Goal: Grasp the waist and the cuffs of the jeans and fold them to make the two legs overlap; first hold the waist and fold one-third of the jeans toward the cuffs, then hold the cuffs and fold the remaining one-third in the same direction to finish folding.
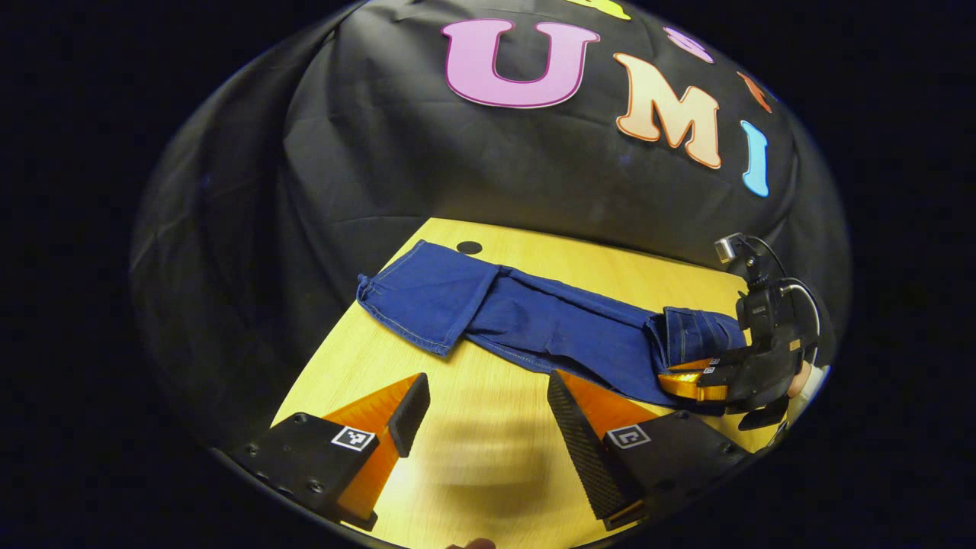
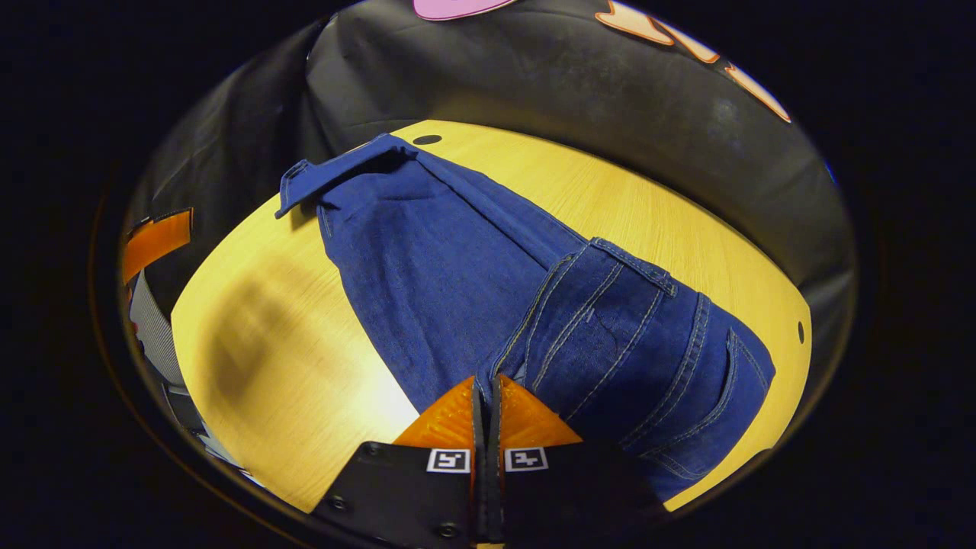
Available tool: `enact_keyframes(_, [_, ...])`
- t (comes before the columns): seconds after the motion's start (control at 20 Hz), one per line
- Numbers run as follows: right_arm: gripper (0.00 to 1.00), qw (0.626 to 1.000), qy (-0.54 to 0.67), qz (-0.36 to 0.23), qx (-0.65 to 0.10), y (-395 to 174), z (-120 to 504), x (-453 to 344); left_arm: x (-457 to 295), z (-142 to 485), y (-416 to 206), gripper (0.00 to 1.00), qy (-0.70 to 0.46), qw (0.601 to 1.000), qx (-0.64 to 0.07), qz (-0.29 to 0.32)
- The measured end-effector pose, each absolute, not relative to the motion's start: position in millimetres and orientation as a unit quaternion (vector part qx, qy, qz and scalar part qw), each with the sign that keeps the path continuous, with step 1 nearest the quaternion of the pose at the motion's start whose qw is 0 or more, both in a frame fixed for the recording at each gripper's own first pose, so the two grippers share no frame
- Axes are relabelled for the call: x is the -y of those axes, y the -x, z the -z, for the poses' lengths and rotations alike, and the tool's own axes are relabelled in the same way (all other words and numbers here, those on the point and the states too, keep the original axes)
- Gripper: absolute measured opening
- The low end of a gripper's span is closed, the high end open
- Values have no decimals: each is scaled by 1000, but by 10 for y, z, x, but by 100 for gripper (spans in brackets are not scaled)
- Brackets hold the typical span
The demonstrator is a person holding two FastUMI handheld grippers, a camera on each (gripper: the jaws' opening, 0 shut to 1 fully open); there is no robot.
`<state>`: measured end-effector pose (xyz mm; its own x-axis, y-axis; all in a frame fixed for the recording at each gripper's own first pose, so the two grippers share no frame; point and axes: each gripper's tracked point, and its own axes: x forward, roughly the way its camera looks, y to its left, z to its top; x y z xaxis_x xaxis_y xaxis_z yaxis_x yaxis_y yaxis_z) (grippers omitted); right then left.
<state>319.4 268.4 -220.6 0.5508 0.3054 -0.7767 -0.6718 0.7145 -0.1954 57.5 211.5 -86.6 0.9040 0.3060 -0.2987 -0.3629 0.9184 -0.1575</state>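
Dark blue jeans lie lengthwise on the yellow table, the two legs overlapping. Their cuffs are at the far left and the waist is at the right. My left gripper hovers open above bare table, just in front of the legs, with nothing between its fingers. In the right gripper view, my right gripper is shut on the near edge of the jeans at the waist, where the cloth bunches up. The right gripper also appears at the waist in the left gripper view.
A small dark hole is in the tabletop beyond the cuffs, and another hole lies near the right edge. Bare table stretches to the left of the jeans. The left gripper shows at that side's edge. Black cloth walls surround the table.
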Motion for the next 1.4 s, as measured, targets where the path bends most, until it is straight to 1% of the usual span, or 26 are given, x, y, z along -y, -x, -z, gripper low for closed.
enact_keyframes(0.15, [2,840,270,-295,-366,-3206,2220,-2650,-2145,881,-572,95,112,966,-138,-185])
enact_keyframes(0.5, [2,817,294,-297,-398,-3225,2211,-2629,-2224,927,-575,95,121,956,-148,-221])
enact_keyframes(0.65, [3,803,308,-296,-416,-3234,2188,-2654,-2279,978,-570,95,124,953,-159,-227])
enact_keyframes(0.8, [3,797,309,-292,-429,-3265,2178,-2663,-2338,1084,-561,95,116,948,-186,-231])
enact_keyframes(0.9, [4,796,305,-286,-437,-3295,2182,-2675,-2381,1158,-596,95,104,947,-205,-225])
enact_keyframes(1.05, [3,801,295,-276,-441,-3298,2154,-2667,-2385,1246,-852,95,98,948,-230,-196])
enact_keyframes(1.15, [13,805,295,-270,-439,-3267,2134,-2687,-2434,1323,-962,95,95,949,-244,-178])
enact_keyframes(1.25, [18,810,269,-274,-444,-3172,2066,-2805,-2458,1390,-920,95,88,950,-254,-159])
enact_keyframes(1.4, [77,831,221,-263,-438,-3118,1908,-2966,-2574,1513,-1066,95,75,950,-272,-132])
